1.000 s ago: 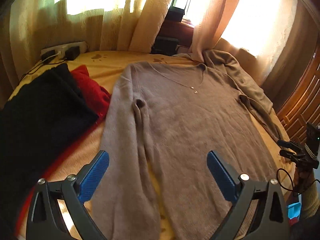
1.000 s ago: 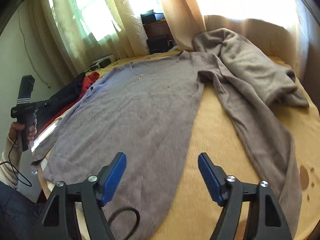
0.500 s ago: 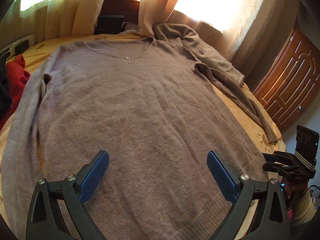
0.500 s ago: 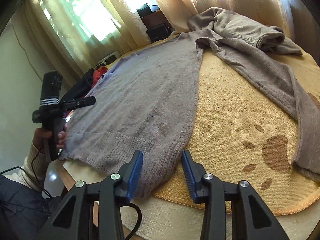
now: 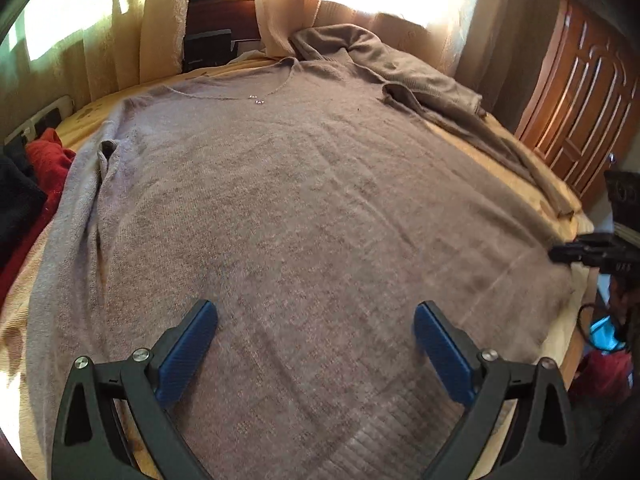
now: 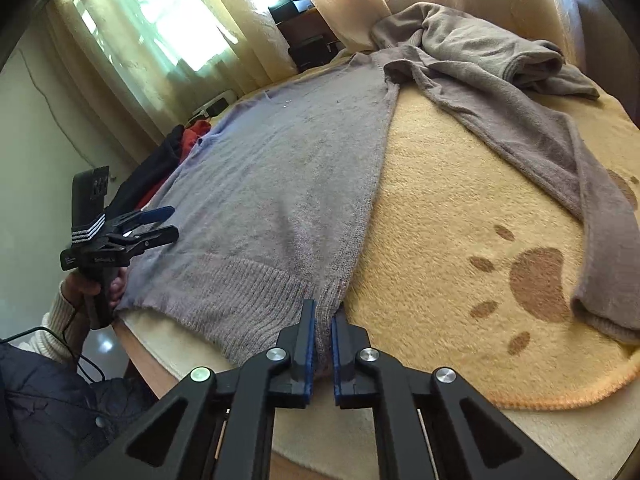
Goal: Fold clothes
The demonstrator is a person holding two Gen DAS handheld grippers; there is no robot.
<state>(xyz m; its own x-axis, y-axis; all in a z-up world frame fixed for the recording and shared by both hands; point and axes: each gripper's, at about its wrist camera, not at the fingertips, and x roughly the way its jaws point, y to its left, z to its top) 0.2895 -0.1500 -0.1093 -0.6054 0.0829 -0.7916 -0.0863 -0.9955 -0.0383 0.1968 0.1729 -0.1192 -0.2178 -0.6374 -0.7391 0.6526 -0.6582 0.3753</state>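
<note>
Pinching sweater (image 6: 280, 184) hem, right tool (image 6: 323, 334) only.

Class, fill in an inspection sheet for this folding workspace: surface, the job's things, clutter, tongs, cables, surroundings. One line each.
Surface: yellow blanket with brown paw prints, over a bed.
Job's things: grey-brown sweater spread flat, neckline away from the cameras; its right sleeve trails sideways across the blanket.
Clutter: second grey garment bunched near the curtains; red garment and black garment at the left edge.
Tongs: left tongs open above the hem; right tongs shut on the sweater's ribbed hem corner.
Cables: black cable hanging below the left hand's handle.
Surroundings: curtains over bright windows; wooden door.
</note>
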